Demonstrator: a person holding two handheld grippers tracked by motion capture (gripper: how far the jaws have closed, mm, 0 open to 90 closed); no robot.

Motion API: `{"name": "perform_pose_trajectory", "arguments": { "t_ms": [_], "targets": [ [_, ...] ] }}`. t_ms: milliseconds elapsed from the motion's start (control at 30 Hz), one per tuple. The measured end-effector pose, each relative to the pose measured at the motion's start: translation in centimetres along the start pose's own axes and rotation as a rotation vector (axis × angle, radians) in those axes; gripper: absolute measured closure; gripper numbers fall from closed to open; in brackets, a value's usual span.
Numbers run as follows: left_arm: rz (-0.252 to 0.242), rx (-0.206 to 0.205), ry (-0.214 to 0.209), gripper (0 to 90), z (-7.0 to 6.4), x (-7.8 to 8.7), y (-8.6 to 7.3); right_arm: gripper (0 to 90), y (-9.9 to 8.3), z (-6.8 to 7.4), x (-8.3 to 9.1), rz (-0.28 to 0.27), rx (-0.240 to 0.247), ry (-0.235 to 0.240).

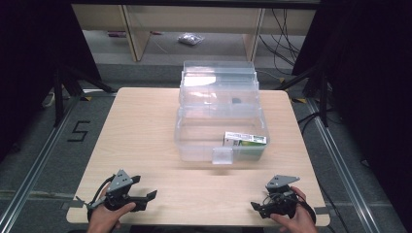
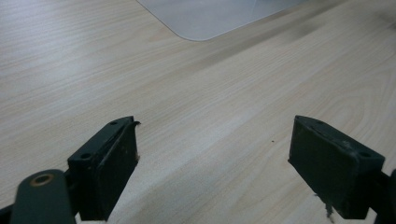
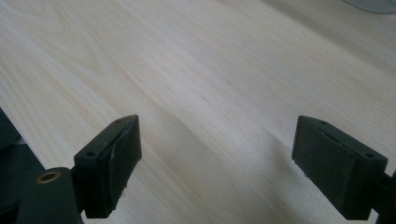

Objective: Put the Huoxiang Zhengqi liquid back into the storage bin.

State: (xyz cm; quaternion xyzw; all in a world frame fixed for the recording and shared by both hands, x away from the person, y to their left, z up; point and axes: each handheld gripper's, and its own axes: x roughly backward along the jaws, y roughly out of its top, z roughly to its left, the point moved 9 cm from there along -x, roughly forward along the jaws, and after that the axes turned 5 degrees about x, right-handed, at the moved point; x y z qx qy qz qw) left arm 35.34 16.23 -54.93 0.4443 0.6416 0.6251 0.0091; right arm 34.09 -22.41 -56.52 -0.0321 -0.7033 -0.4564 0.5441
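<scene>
Both grippers (image 1: 145,196) (image 1: 256,208) sit jaws apart near the table (image 1: 145,126) front edge.

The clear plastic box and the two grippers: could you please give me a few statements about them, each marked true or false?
1. The clear plastic box stands open, its lid swung back. True.
2. A white and green carton lies inside the box, toward its right side. True.
3. The left gripper is shut on the carton. False: its jaws stand wide apart over bare wood, holding nothing.
4. The right gripper is inside the box. False: it sits near the table's near edge, well short of the box.
5. Both grippers are open. True.
</scene>
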Motion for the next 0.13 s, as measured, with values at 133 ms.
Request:
{"name": "perform_pose_trajectory", "arguments": {
  "t_ms": [133],
  "targets": [
    [-0.001,0.0,0.001,14.9,0.01,0.01,0.01,16.8,-0.04,-0.22,0.08,0.006,0.025,0.001]
  ]
}}
